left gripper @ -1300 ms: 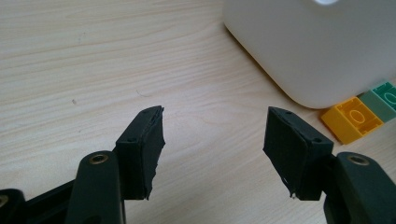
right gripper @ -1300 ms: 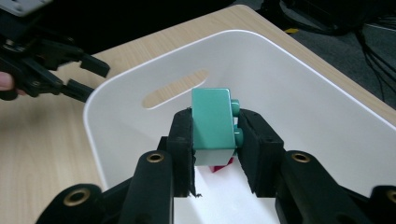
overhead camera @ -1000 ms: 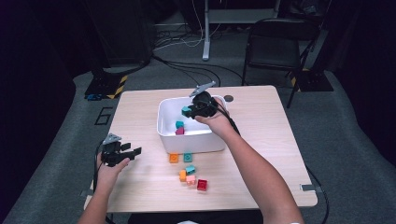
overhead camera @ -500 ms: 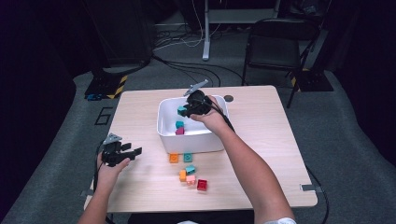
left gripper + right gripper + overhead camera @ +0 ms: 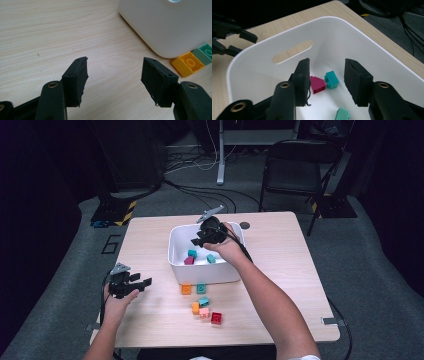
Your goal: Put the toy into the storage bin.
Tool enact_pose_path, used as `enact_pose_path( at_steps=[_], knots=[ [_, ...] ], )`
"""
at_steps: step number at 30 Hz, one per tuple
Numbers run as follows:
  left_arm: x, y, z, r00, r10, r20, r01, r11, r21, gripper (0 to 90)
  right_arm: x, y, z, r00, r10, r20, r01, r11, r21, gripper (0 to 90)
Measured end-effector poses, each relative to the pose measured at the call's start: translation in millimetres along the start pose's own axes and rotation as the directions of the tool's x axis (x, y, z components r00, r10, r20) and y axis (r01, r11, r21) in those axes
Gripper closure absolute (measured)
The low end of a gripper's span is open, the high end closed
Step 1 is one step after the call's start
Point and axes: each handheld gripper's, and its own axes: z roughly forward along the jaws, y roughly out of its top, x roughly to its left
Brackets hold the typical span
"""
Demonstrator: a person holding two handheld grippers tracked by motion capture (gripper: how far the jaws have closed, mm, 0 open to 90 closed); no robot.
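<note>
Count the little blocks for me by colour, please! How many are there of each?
Teal or green: 4, two in the white bin, at and, and two on the table, at and
Orange: 2, at and
Magenta: 1, in the bin
Pink: 1
Red: 1
Total: 9 blocks
</note>
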Motion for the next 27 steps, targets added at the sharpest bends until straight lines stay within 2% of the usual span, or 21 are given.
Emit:
enact_pose_path(
  at_steps=[2,4,5,7,9,11,12,14,22,27],
  knots=[
    [0.1,-0.1,0.0,1.0000,-0.001,0.001,0.001,1.0000,-0.002,37.4,2.0,1.0,-4.0,1.0000,-0.008,-0.001,0.008,1.000,-0.008,55.3],
    [-0.1,-0.1,-0.4,1.0000,-0.004,-0.002,0.004,1.0000,-0.003,37.4,8.3,3.1,-16.0,0.9995,-0.031,-0.010,0.031,0.999,-0.024,55.3],
    [0.0,-0.2,-0.6,1.0000,-0.004,-0.002,0.004,1.0000,-0.003,37.4,8.3,3.1,-16.0,0.9995,-0.031,-0.010,0.031,0.999,-0.024,55.3],
    [-0.1,-0.2,-0.5,1.0000,-0.004,-0.003,0.004,1.0000,-0.002,37.4,14.1,4.5,-30.0,0.9990,-0.041,-0.020,0.040,0.998,-0.041,55.3],
    [-0.4,-0.1,-0.3,1.0000,-0.001,-0.003,0.001,1.0000,-0.003,37.4,16.2,4.6,-34.3,0.9991,-0.036,-0.021,0.035,0.998,-0.044,55.1],
    [-0.7,-0.1,-0.5,1.0000,-0.002,-0.003,0.002,1.0000,-0.003,37.4,22.9,3.8,-46.8,0.9984,-0.053,-0.018,0.052,0.997,-0.052,54.9],
    [-0.7,-0.1,-0.5,1.0000,-0.002,-0.003,0.002,1.0000,-0.003,37.5,22.9,3.8,-46.8,0.9984,-0.053,-0.018,0.052,0.997,-0.052,54.9],
    [-0.7,-0.2,-0.7,1.0000,-0.004,-0.003,0.004,1.0000,-0.001,37.4,28.9,1.7,-55.9,0.9978,-0.061,-0.025,0.059,0.996,-0.074,54.9],
    [-0.8,-0.4,-0.7,1.0000,-0.003,-0.004,0.003,1.0000,0.000,37.4,42.3,-10.4,-68.4,0.9945,-0.096,-0.042,0.092,0.992,-0.092,54.8],
    [-1.0,-0.5,-1.0,1.0000,-0.002,-0.004,0.002,1.0000,0.001,37.4,48.2,-19.2,-75.1,0.9938,-0.099,-0.050,0.094,0.991,-0.100,54.9]
  ],
)
